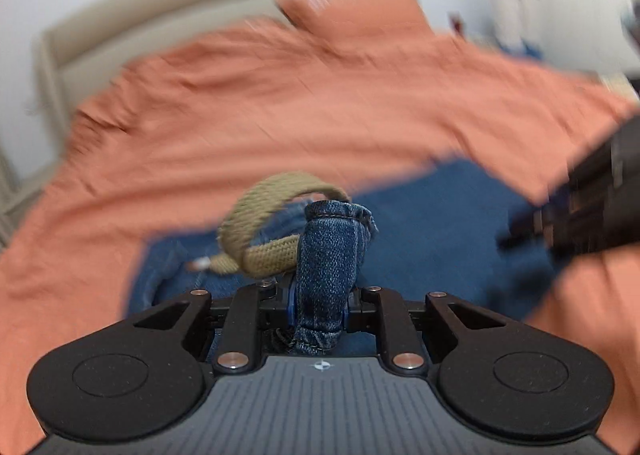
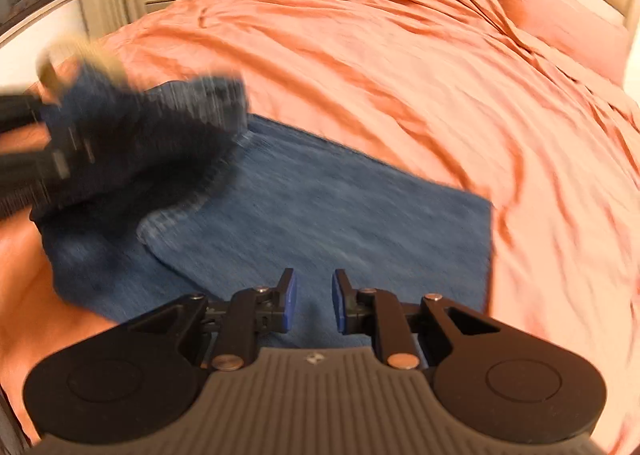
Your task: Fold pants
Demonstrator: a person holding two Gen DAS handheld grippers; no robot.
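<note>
Orange bedsheet [image 2: 400, 75] around jeans [image 2: 320, 207]

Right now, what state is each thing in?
left tool: shut on jeans, lifting a bunched part.
right tool: open, empty, above the jeans.
jeans: partly flat on the bed, one part raised.
drawstring: looped, hanging loose beside the gripped denim.
bedspread: wrinkled.

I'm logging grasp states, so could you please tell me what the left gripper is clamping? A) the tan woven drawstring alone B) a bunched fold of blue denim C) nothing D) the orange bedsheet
B: the left gripper is shut on a bunched fold of blue denim pants; the tan woven drawstring loops beside it.
</note>
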